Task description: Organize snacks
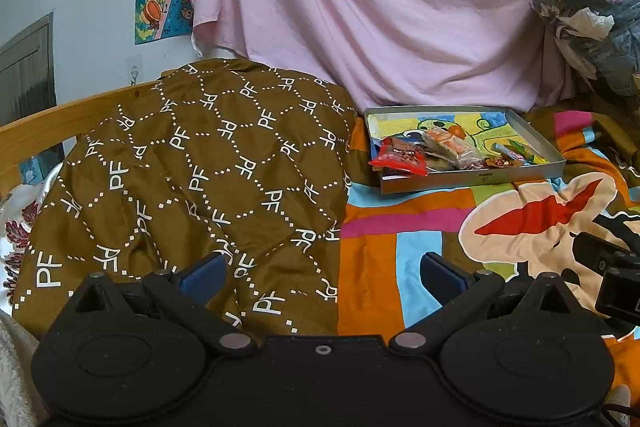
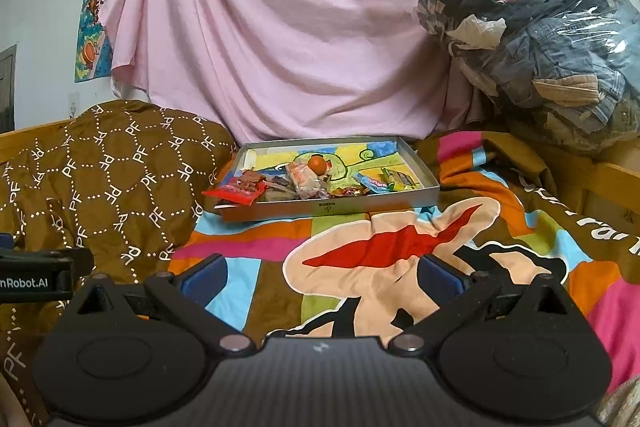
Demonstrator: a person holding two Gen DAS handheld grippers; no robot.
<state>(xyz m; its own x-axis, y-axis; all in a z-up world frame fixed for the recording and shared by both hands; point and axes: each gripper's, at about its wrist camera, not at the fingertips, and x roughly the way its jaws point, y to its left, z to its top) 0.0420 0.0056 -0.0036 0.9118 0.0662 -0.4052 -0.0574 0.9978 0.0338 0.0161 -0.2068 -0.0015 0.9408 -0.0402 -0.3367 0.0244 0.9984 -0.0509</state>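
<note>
While the snacks [image 2: 304,183] are piled in the shallow grey tray [image 2: 424,169] on the colourful bedspread [image 2: 360,227], the left hand-held gripper [image 1: 322,273] and right hand-held gripper [image 2: 322,273] are held wide apart and empty, well short of it.

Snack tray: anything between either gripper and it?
Nothing visible. Both the left gripper and the right gripper are open and empty, with only flat patterned bedspread between them and the snack tray. The brown quilt bulges beside the tray's left end, not across the approach.
</note>
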